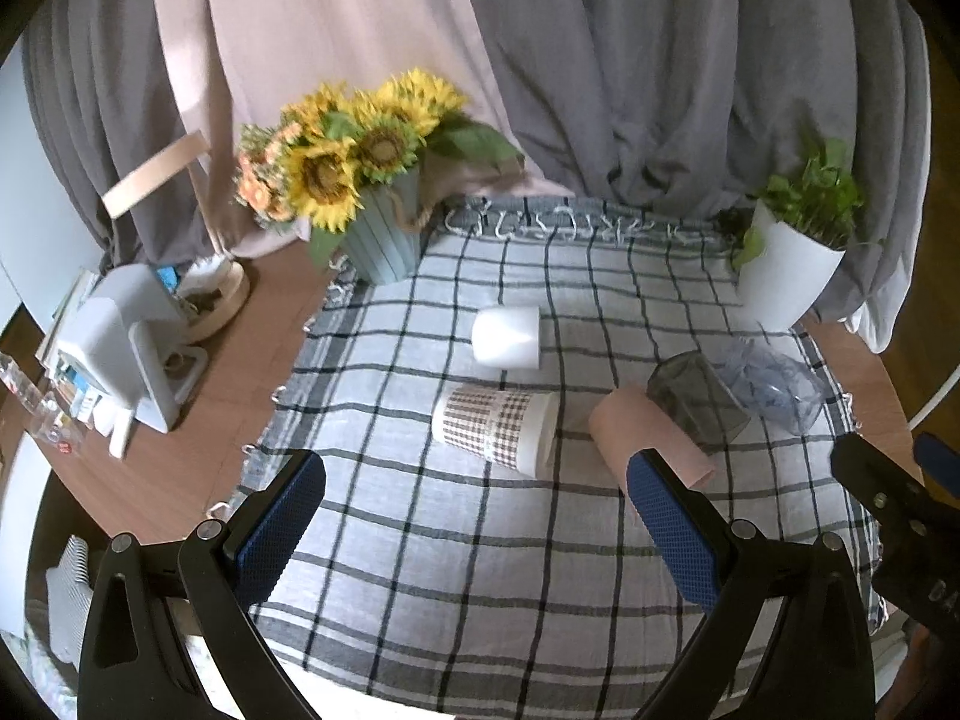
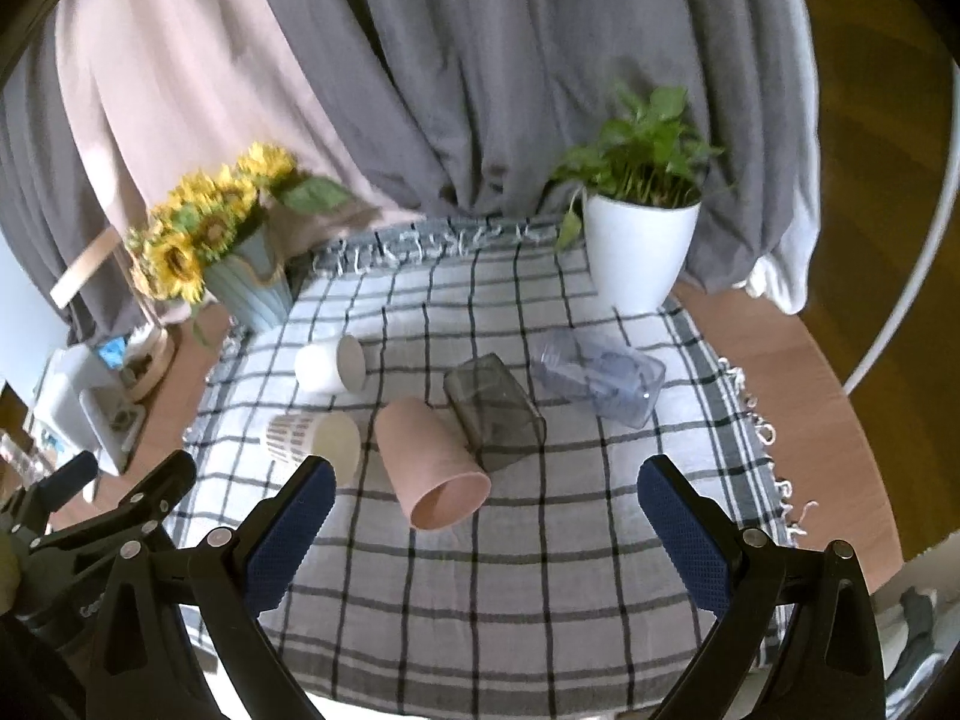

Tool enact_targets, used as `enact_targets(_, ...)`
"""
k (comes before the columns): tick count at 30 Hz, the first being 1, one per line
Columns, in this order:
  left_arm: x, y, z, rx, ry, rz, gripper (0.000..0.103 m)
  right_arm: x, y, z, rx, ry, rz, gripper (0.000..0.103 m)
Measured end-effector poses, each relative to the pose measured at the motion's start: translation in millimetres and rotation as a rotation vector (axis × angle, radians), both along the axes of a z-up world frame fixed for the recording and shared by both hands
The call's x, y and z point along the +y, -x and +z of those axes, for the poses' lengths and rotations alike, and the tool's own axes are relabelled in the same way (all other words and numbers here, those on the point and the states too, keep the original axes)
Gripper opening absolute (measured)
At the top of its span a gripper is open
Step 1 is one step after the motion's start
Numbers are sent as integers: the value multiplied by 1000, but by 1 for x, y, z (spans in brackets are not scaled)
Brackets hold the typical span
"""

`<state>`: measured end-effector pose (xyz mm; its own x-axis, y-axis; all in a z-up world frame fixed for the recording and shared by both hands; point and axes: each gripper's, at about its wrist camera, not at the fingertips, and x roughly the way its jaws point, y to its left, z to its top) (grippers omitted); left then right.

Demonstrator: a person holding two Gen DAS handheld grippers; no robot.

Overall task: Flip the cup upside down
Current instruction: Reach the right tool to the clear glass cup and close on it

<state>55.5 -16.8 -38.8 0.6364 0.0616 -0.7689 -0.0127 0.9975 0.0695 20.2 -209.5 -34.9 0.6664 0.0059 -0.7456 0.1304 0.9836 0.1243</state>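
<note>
Several cups lie on their sides on a checked cloth (image 1: 456, 564): a white cup (image 1: 507, 337) (image 2: 327, 367), a plaid-patterned cup (image 1: 498, 427) (image 2: 312, 441), a pink cup (image 1: 645, 435) (image 2: 432, 462), a smoky grey tumbler (image 1: 696, 399) (image 2: 495, 411) and a clear bluish tumbler (image 1: 774, 384) (image 2: 597, 375). My left gripper (image 1: 477, 531) is open and empty, hovering just short of the plaid and pink cups. My right gripper (image 2: 483, 531) is open and empty, in front of the pink cup's mouth.
A sunflower vase (image 1: 366, 192) (image 2: 240, 252) stands at the cloth's far left corner and a white potted plant (image 1: 798, 252) (image 2: 639, 228) at the far right. Clutter and a wooden lamp (image 1: 156, 300) sit on the brown table at the left. Curtains hang behind.
</note>
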Motion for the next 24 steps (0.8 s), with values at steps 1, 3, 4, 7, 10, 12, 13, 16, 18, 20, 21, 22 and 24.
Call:
enact_targets(1, -2, -5, -4, 14, 6, -2, 103, -2, -10, -5, 21, -5, 12, 102)
enact_targets(3, -5, -14, -11, 40, 12, -4, 103, -6, -26, -13, 56, -8, 29, 102)
enact_targets(4, -6, -20, -16, 51, 15, -3, 103, -6, -33, -17, 68, -10, 37, 102)
enact_targets(7, -11, -40, -28, 88, -1, 7, 103, -8, -56, -28, 111, -10, 68, 102)
enact_targets(10, -15, -58, -40, 128, -29, 22, 103, -7, -84, -43, 156, 2, 104, 101)
enact_targets(12, -15, -69, -47, 141, -39, 42, 103, -7, -101, -53, 200, 2, 122, 100)
enact_targets(13, -14, -74, -50, 146, -40, 47, 103, -7, -111, -59, 221, -4, 138, 99)
enact_targets(16, -16, -91, -60, 173, -59, 64, 103, -8, -134, -77, 288, -16, 151, 97)
enact_targets(18, -16, -98, -64, 178, -71, 73, 103, -8, -147, -89, 333, -32, 159, 93)
enact_targets(20, -17, -107, -68, 189, -83, 79, 103, -8, -158, -101, 368, -56, 176, 92)
enact_targets(21, -18, -110, -69, 192, -84, 79, 103, -8, -163, -107, 383, -63, 179, 90)
enact_targets(22, -19, -115, -71, 198, -86, 80, 103, -9, -167, -111, 399, -69, 179, 87)
enact_targets(24, -20, -120, -73, 205, -87, 82, 103, -12, -176, -122, 433, -95, 178, 86)
